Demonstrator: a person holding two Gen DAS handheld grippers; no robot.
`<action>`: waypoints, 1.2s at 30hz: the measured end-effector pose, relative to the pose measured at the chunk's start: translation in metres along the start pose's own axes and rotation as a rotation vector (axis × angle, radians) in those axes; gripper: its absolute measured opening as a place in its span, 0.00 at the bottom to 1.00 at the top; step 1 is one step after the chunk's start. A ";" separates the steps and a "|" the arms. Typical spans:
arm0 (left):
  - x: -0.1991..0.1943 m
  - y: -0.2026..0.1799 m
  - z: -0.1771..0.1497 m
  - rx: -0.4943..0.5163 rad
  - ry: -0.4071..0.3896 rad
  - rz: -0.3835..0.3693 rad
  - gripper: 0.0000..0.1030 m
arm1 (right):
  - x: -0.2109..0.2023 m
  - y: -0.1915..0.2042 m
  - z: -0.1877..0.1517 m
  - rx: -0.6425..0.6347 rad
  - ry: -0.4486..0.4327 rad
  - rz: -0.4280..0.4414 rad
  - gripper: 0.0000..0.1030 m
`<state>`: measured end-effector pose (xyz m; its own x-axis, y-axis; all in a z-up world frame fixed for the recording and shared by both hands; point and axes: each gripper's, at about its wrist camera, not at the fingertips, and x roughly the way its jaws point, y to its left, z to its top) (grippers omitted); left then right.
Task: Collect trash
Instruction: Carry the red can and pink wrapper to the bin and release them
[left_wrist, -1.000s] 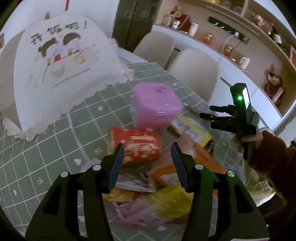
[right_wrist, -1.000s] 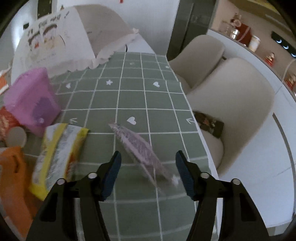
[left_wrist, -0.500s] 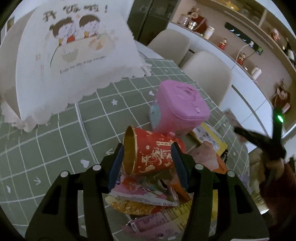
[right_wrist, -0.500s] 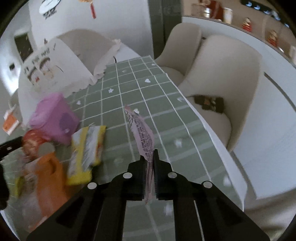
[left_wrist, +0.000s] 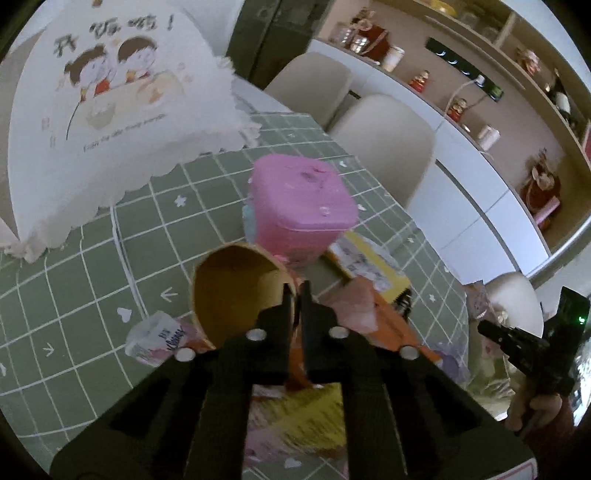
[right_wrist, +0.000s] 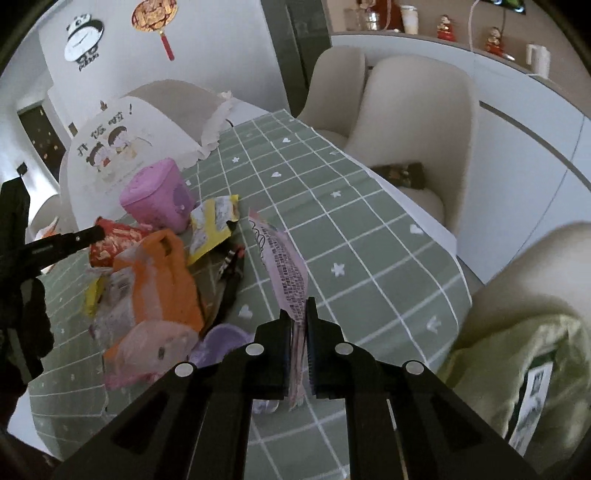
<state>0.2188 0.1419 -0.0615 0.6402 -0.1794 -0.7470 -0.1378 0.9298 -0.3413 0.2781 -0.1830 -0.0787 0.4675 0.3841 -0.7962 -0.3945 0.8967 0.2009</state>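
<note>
My left gripper (left_wrist: 295, 295) is shut on the rim of a red paper cup (left_wrist: 236, 291), lifted with its brown open mouth facing the camera; the cup also shows in the right wrist view (right_wrist: 114, 240). My right gripper (right_wrist: 298, 317) is shut on a pale pink snack wrapper (right_wrist: 284, 266) and holds it above the green checked tablecloth (right_wrist: 351, 229). A pile of wrappers lies on the table: an orange bag (right_wrist: 159, 280), a yellow packet (right_wrist: 212, 225), a pink packet (right_wrist: 147, 350).
A pink square box (left_wrist: 299, 206) stands behind the pile. A white mesh food cover (left_wrist: 110, 92) sits at the far left. Beige chairs (right_wrist: 413, 110) line the table's right side. A light green bag (right_wrist: 517, 369) is at the lower right.
My left gripper closed on the red cup's rim and lifted it, mouth now toward the camera. My right gripper, shut on the pink wrapper, has pulled back and up from the table.
</note>
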 end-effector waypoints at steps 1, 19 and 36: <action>-0.004 -0.005 -0.001 0.010 -0.007 0.010 0.03 | -0.004 0.000 -0.002 0.005 -0.007 0.001 0.09; -0.078 -0.151 -0.017 0.234 -0.152 -0.105 0.03 | -0.119 -0.030 -0.021 0.013 -0.200 -0.048 0.09; -0.062 -0.319 -0.076 0.367 -0.122 -0.335 0.03 | -0.244 -0.141 -0.070 0.080 -0.324 -0.214 0.09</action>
<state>0.1658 -0.1681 0.0506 0.6902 -0.4683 -0.5517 0.3504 0.8833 -0.3115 0.1640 -0.4188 0.0475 0.7632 0.2245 -0.6060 -0.2043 0.9734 0.1034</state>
